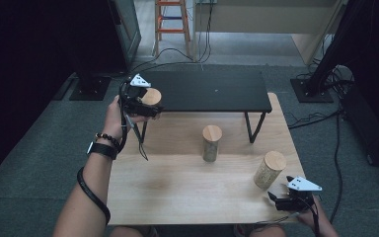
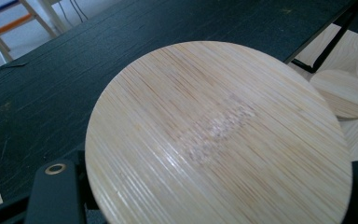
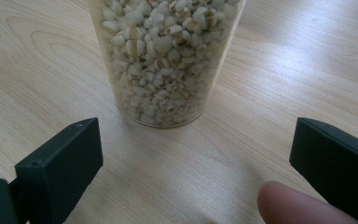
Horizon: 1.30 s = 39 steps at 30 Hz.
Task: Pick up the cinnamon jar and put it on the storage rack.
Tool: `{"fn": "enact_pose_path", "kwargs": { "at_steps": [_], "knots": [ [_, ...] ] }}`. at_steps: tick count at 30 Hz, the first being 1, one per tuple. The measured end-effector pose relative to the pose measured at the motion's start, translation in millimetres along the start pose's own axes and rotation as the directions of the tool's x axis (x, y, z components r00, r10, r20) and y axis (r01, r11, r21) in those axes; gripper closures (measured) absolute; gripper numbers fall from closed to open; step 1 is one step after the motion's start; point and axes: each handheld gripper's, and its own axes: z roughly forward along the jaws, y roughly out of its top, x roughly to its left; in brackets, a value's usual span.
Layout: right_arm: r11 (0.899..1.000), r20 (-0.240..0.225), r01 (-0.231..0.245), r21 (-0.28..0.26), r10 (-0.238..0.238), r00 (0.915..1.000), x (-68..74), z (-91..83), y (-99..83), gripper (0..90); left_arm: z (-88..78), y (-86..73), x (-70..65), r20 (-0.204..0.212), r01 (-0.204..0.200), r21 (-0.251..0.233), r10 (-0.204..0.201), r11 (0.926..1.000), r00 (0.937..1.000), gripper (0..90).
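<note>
1. Left gripper (image 1: pixel 145 109): clamped on a lidded jar (image 1: pixel 151 97), held over the left end of the black shelf (image 1: pixel 212 91). In the left gripper view, the jar's bamboo lid (image 2: pixel 214 135) sits between the jaws, above the dark shelf top (image 2: pixel 51 84).
2. Step in hand, as judged: placing this jar on the shelf. The next move calls for lowering it upright, then opening the jaws.
3. Middle jar (image 1: pixel 211 143): stands on the wooden table (image 1: pixel 177 187), just near of the shelf.
4. Right jar (image 1: pixel 269 169): stands near the table's right edge, full of pale grains (image 3: pixel 168 51).
5. Right gripper (image 1: pixel 279 196): jaws wide, empty, resting just near of that jar, apart from it.
</note>
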Motion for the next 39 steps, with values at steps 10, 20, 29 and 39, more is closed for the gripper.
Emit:
{"fn": "enact_pose_path", "kwargs": {
  "at_steps": [10, 20, 29, 39],
  "knots": [
    [1.000, -0.002, 0.000, -0.001, 0.000, 1.0000, -0.4, -0.1, -0.1, 2.5, 9.9, 2.0, 14.0, 0.010, 0.040, -0.013, -0.040, 0.9991, 0.9992, 25.8],
    [1.000, -0.001, 0.000, 0.003, 0.000, 1.0000, -0.5, 0.2, 0.5, 2.5, 22.8, 9.3, 28.3, 0.024, 0.063, -0.019, -0.062, 0.9978, 0.9978, 25.8],
    [1.000, 0.005, 0.002, 0.006, -0.002, 1.0000, 0.8, 0.6, 1.0, 2.5, 38.8, 21.4, 42.3, 0.016, 0.083, -0.016, -0.083, 0.9964, 0.9964, 25.8],
    [1.000, 0.006, 0.003, 0.009, -0.003, 1.0000, 1.2, 1.0, 1.8, 2.5, 45.0, 27.7, 54.2, 0.004, 0.101, -0.005, -0.101, 0.9949, 0.9949, 25.7]
  ]
}}
